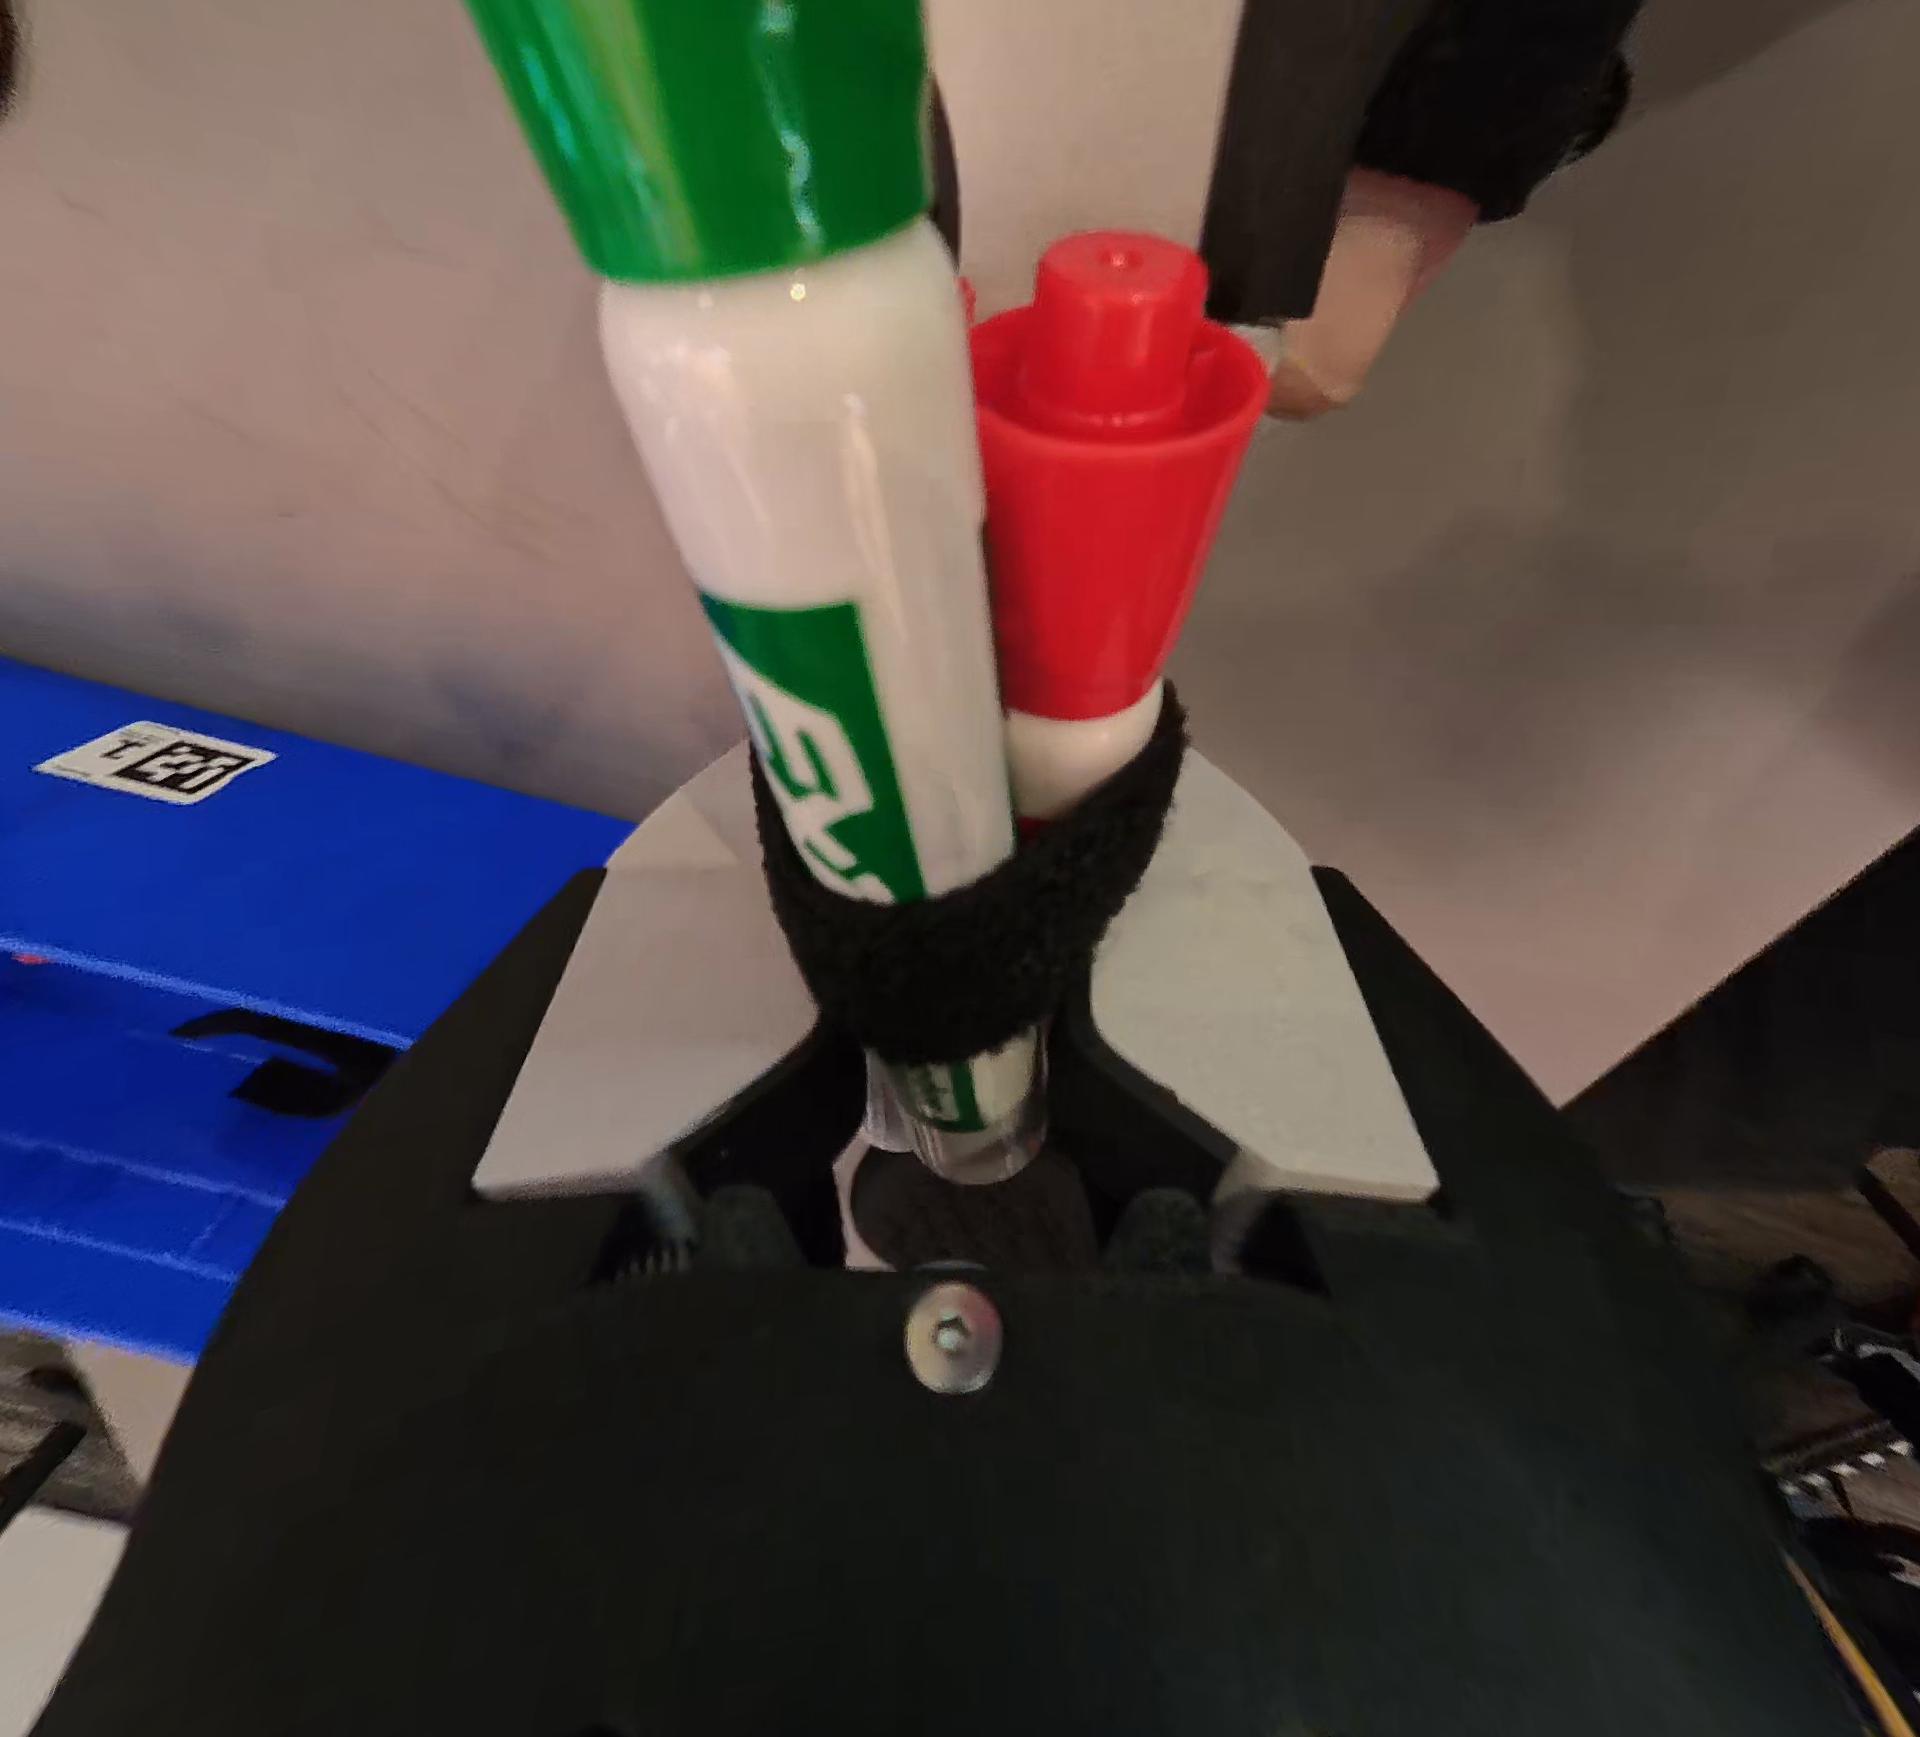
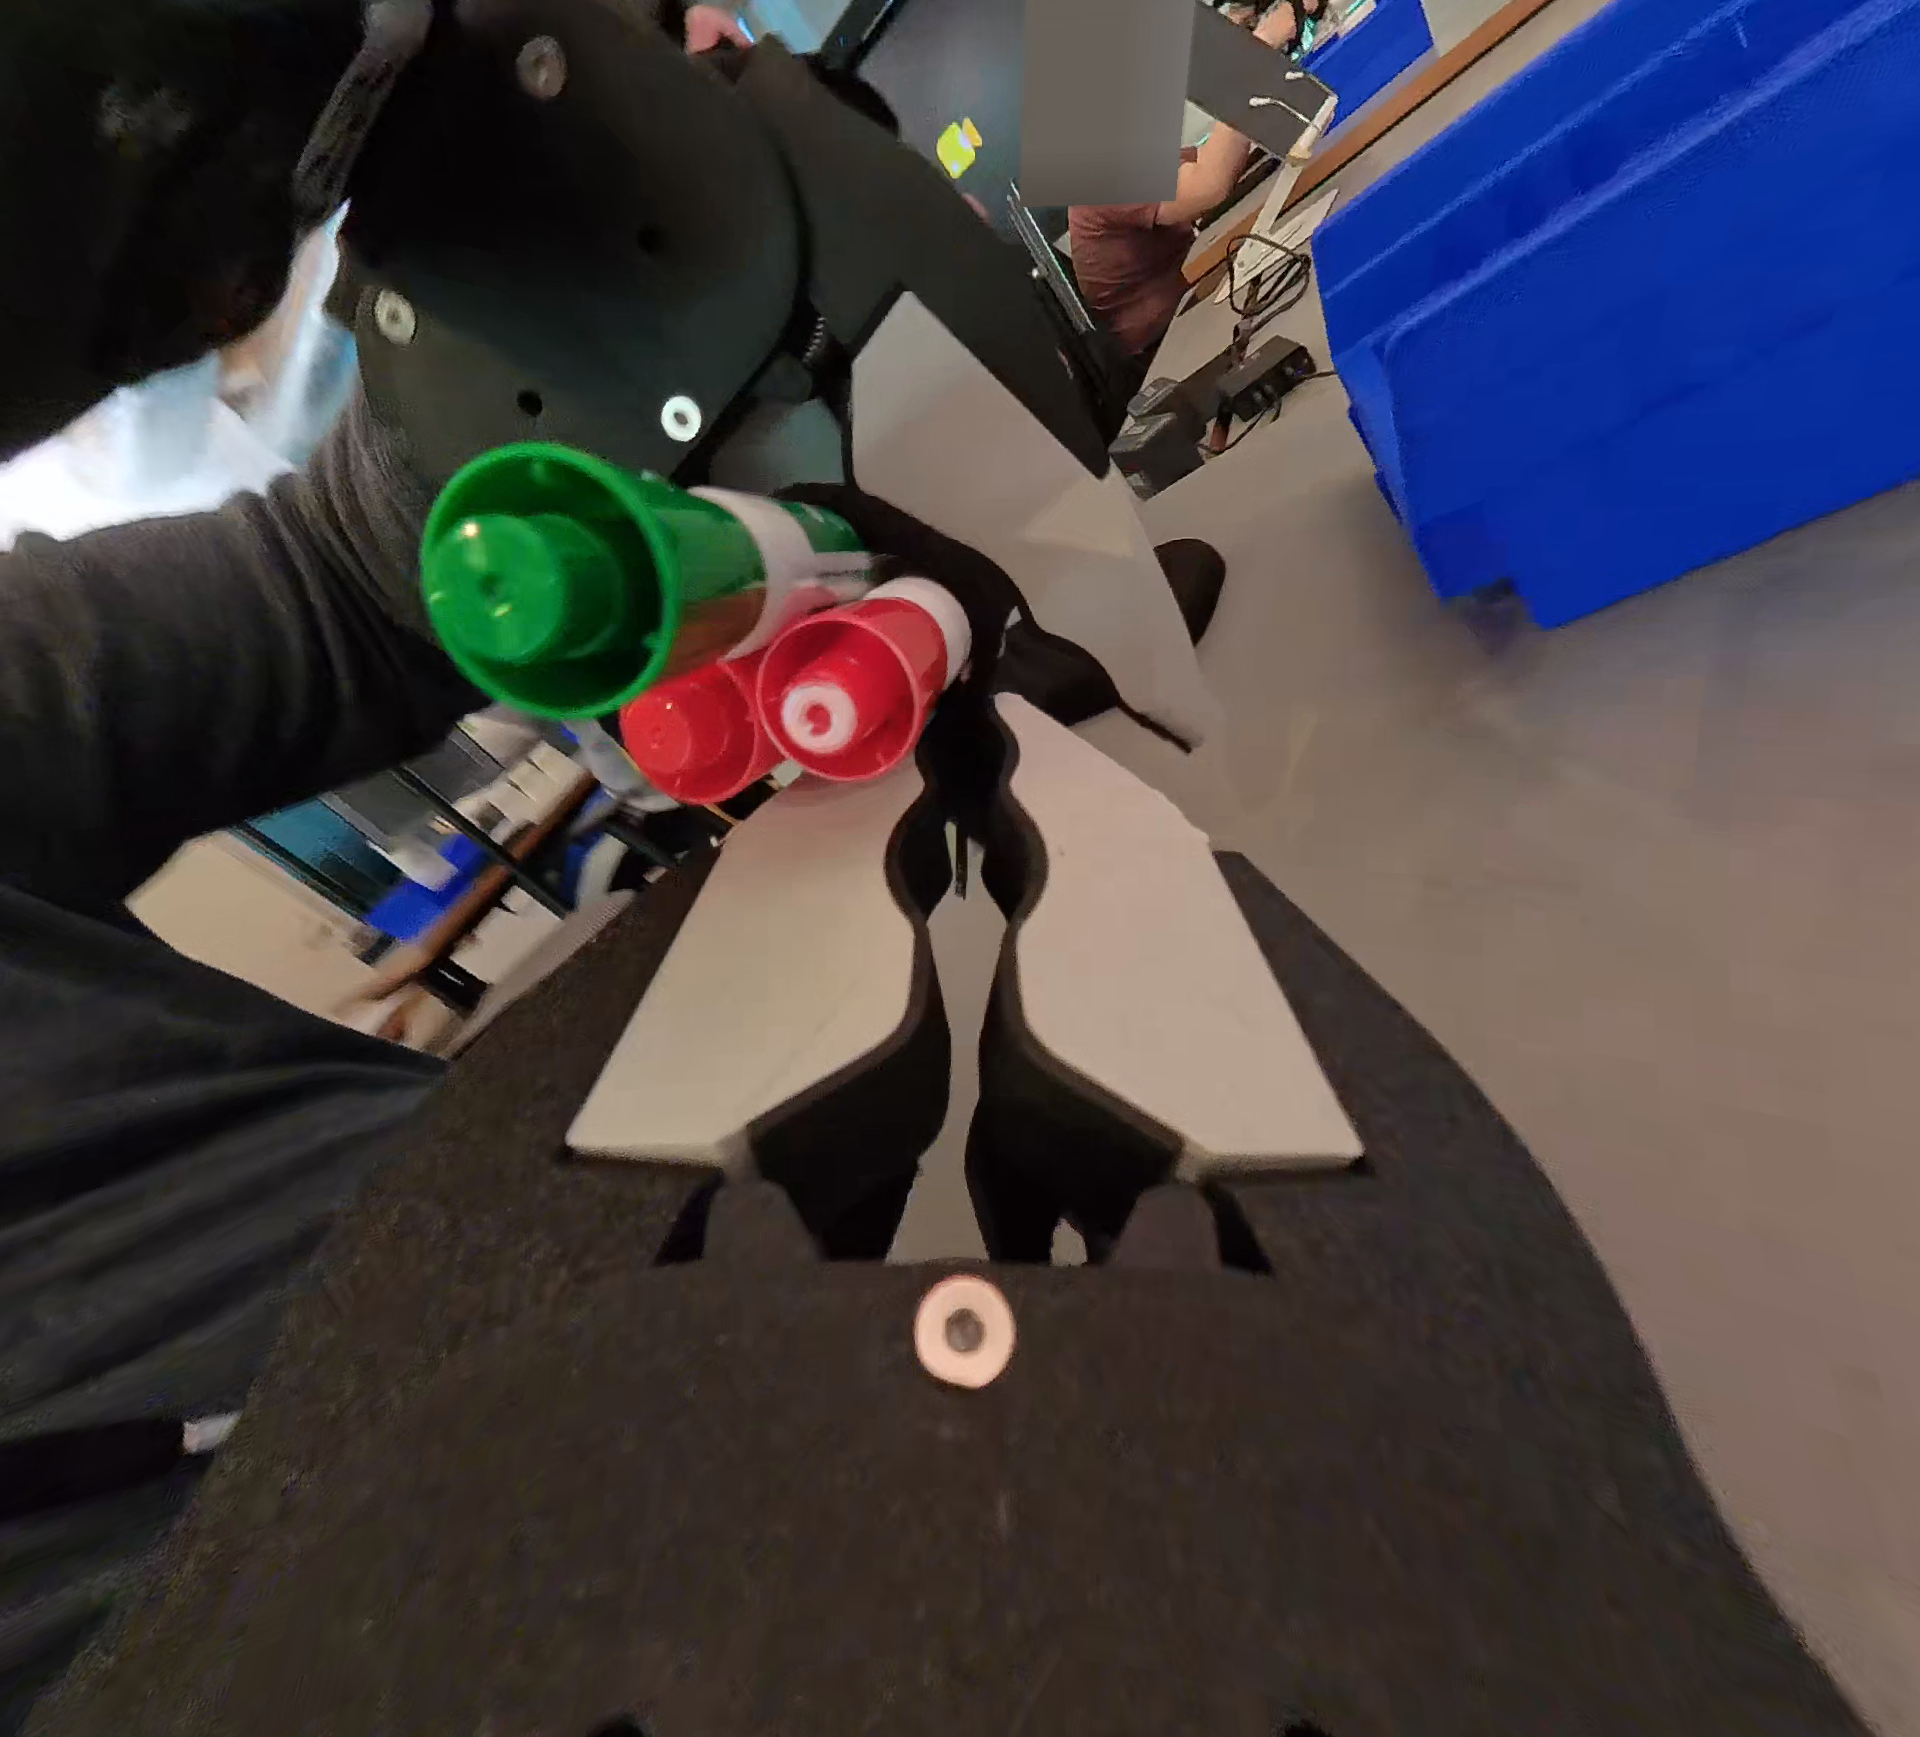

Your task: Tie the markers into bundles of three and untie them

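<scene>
The left tool (image 1: 951, 991) is clamped on the bundle of markers at the black strap (image 1: 977, 908) that wraps them, its fingers (image 1: 1226, 981) pressed to either side of the band. From that grip the markers run straight forward along the tool's own line, with the green marker (image 1: 800, 544) reaching farthest and a red marker (image 1: 1112, 524) beside it. In the right wrist view the bundle points cap-first at the camera, and a second red cap (image 2: 691, 731) shows below the first (image 2: 842, 700), so three are bound.

The right tool (image 2: 961, 814) is nearly together, pinching a loose black tail of the strap (image 2: 961, 840) between its tips, just beside the bundle. The next move likely turns on that tail, which lies crosswise to the markers' long axis, so pulling it away from them should tighten or peel the wrap; which one I cannot tell. The grey bench (image 2: 1558, 856) lies below, with a blue bin (image 2: 1662, 285) at its far side.
</scene>
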### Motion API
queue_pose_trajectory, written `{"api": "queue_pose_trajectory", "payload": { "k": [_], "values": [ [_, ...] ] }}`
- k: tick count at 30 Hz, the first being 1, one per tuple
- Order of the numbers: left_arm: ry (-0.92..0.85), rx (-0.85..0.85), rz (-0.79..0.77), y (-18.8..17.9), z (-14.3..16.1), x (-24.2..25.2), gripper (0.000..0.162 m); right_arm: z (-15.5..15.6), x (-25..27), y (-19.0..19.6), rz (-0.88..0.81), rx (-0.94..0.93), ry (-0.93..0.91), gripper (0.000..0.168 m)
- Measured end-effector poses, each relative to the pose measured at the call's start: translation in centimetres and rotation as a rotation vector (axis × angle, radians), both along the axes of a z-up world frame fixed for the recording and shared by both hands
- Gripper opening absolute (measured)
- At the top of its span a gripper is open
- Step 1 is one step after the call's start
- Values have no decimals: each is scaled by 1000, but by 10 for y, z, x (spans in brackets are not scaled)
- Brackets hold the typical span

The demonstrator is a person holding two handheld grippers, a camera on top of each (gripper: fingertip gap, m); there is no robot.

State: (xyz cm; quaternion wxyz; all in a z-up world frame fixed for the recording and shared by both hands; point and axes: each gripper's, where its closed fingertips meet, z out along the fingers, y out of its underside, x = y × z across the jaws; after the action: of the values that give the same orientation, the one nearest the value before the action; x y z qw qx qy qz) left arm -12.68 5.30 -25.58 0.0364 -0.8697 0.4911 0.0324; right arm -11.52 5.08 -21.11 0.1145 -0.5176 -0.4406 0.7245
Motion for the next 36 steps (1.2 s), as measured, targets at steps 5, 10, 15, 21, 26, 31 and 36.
{"api": "queue_pose_trajectory", "payload": {
  "k": [5, 10, 15, 21, 26, 31, 36],
  "values": [
    [82, 41, 11, 3, -6, -9, 42, -8, -4, 1, 0, -132, -35, 1],
    [112, 78, 31, 6, -11, -13, 41, -13, -7, 3, -10, -204, -37, 1],
    [112, 102, 34, 9, -12, -13, 42, -14, -7, 5, 1, -212, -29, 1],
    [81, 100, 40, 11, -11, -12, 41, -12, -6, 6, -9, -151, -7, 1],
    [79, 82, 37, 8, -14, -13, 41, -15, -5, 3, -11, -64, -9, 1],
    [55, 60, 46, 4, -13, -11, 41, -14, -3, -2, 18, -5, 15, 1],
    [53, 54, 45, 4, -12, -11, 42, -12, -2, -4, 25, 29, 40, 1]
  ]
}}
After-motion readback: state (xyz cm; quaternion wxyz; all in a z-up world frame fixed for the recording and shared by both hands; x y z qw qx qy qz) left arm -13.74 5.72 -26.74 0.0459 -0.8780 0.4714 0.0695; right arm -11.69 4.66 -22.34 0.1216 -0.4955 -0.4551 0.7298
